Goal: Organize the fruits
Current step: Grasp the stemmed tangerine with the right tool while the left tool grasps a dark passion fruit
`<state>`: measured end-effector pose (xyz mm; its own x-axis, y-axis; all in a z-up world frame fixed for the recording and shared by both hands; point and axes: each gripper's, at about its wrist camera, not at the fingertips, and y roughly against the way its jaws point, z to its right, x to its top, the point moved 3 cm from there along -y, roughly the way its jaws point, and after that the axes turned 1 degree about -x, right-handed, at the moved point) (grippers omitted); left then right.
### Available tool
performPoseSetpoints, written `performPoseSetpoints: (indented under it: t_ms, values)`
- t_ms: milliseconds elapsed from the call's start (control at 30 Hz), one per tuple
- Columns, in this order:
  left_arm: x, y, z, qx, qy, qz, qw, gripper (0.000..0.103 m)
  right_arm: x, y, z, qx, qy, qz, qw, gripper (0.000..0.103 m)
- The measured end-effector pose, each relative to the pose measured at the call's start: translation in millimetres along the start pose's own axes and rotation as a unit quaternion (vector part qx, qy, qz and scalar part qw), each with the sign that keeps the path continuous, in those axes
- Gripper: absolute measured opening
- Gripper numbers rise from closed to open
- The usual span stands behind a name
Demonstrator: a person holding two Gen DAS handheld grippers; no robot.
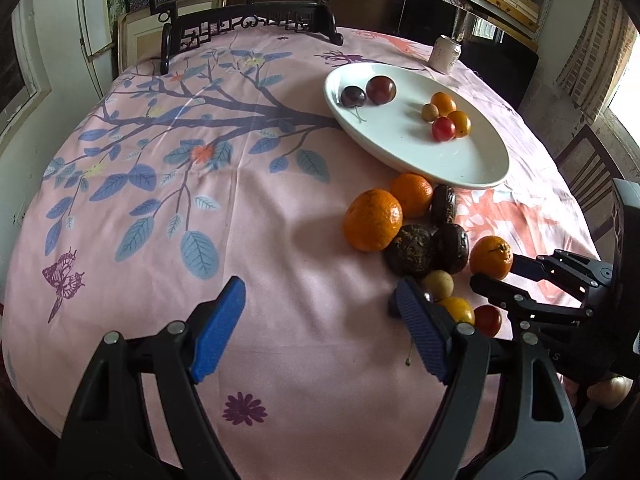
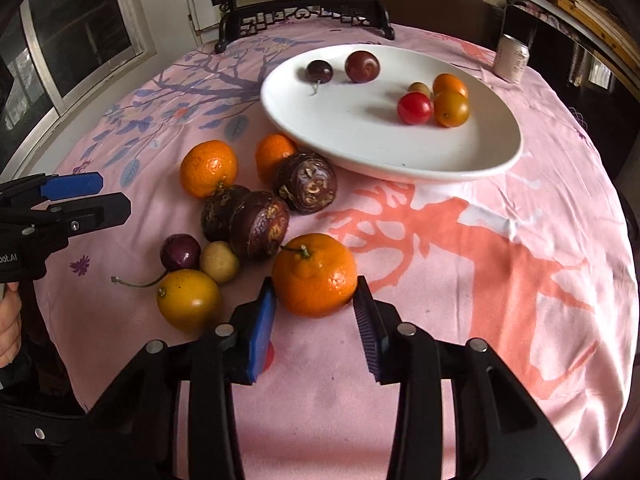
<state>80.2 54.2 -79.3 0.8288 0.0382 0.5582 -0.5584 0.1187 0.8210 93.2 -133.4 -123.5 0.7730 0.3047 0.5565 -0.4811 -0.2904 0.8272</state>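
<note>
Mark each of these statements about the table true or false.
1. The white plate holds six small fruits. True.
2. The left gripper grips a mandarin. False: its jaws stand open over bare tablecloth, with nothing between them.
3. The right gripper has its pads on either side of the stemmed mandarin. True.
4. The can stands on the plate. False: it stands on the tablecloth beyond the plate's far edge.
5. Every mandarin is already on the plate. False: three lie on the tablecloth in front of it.
</note>
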Motion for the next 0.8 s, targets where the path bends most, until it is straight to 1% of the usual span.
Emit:
performPoseSetpoints:
  t_ms: [67, 133, 167, 233, 300, 400, 433, 467, 500, 533, 567, 600, 667, 700, 733, 767, 800]
  values:
    - [2.9, -0.2, 11.6, -0.007, -0.009, -0.001, 0.9999, 0.08, -4.4, 7.2, 11.2, -0.006, -0.025, 0.003, 1.0, 0.04]
    - [6.5, -1.9, 30.2, -0.023, -0.027, -0.004, 0.9994, 0.08, -9.1, 13.5, 20.6, -0.019, -0.04, 0.008, 0.999, 0.04]
    - [8.0, -2.8, 41.5, -0.024, -0.038, -0.001, 0.999, 0.08, -11.3, 15.5, 24.9, -0.022, -0.046, 0.009, 0.999, 0.04]
    - [11.4, -7.5, 63.6, -0.002, -0.069, 0.011, 0.9976, 0.08, -16.1, 18.2, 33.3, -0.016, -0.063, 0.008, 0.998, 0.04]
    - [13.6, -16.9, 80.3, 0.018, -0.094, 0.01, 0.9954, 0.08, -20.5, 20.8, 38.7, -0.009, -0.075, 0.008, 0.997, 0.04]
    - [16.8, -31.2, 95.3, 0.017, -0.104, -0.006, 0.9944, 0.079, -25.6, 25.2, 44.8, -0.004, -0.082, 0.012, 0.997, 0.04]
    - [17.7, -35.0, 98.5, 0.02, -0.107, -0.008, 0.994, 0.075, -26.6, 26.1, 47.1, -0.002, -0.085, 0.013, 0.996, 0.04]
    - [18.3, -39.0, 101.2, 0.025, -0.11, -0.013, 0.9936, 0.059, -26.8, 26.9, 48.8, 0.0, -0.088, 0.014, 0.996, 0.04]
    - [18.5, -43.9, 103.4, 0.024, -0.112, -0.023, 0.9932, 0.052, -27.5, 27.2, 51.1, 0.002, -0.092, 0.014, 0.996, 0.04]
    - [18.5, -49.5, 104.5, 0.022, -0.111, -0.036, 0.9929, 0.041, -27.2, 27.4, 52.4, 0.003, -0.095, 0.014, 0.995, 0.04]
    - [19.5, -50.1, 105.6, 0.031, -0.114, -0.028, 0.9926, 0.041, -27.6, 27.8, 54.0, 0.004, -0.098, 0.014, 0.995, 0.04]
    - [19.3, -51.4, 107.2, 0.032, -0.117, -0.03, 0.9921, 0.041, -27.8, 27.9, 55.3, 0.005, -0.1, 0.014, 0.995, 0.04]
    - [20.0, -53.4, 108.8, 0.032, -0.12, -0.028, 0.9919, 0.047, -28.6, 28.4, 56.7, 0.01, -0.104, 0.015, 0.994, 0.04]
    - [20.0, -53.5, 110.0, 0.035, -0.122, -0.024, 0.9915, 0.047, -29.0, 28.7, 57.1, 0.013, -0.107, 0.015, 0.994, 0.04]
    - [19.8, -53.0, 110.8, 0.042, -0.124, -0.022, 0.9912, 0.041, -29.3, 28.7, 57.8, 0.014, -0.109, 0.015, 0.994, 0.04]
    - [19.8, -50.4, 110.9, 0.044, -0.123, -0.017, 0.9913, 0.022, -29.4, 29.0, 58.4, 0.015, -0.112, 0.016, 0.994, 0.04]
    - [19.5, -47.8, 111.5, 0.025, -0.12, -0.021, 0.9923, 0.022, -29.7, 29.6, 58.8, 0.015, -0.113, 0.016, 0.993, 0.04]
